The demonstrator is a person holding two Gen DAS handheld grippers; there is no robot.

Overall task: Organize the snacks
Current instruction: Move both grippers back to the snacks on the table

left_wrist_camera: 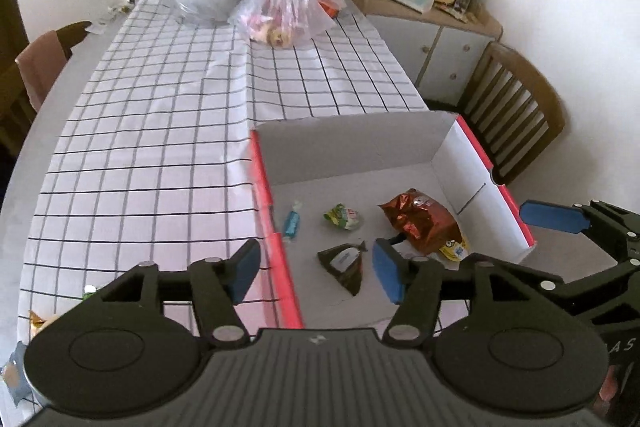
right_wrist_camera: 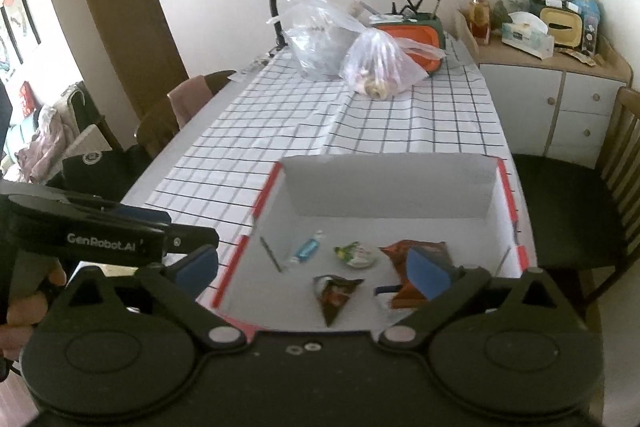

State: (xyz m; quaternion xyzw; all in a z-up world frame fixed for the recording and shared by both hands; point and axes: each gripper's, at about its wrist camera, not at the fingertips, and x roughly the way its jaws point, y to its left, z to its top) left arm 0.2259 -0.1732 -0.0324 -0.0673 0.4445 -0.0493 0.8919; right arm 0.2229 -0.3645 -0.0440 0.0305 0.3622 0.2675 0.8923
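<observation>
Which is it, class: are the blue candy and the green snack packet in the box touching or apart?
Apart. In the left wrist view, bare box floor shows between the blue candy and the green snack packet.

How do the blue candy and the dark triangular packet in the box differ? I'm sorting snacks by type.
The blue candy is slim, with twisted ends; the triangular packet is wider and tapers to a point. The candy is bright blue; the packet is dark brown. Both lie loose on the floor of the box.
</observation>
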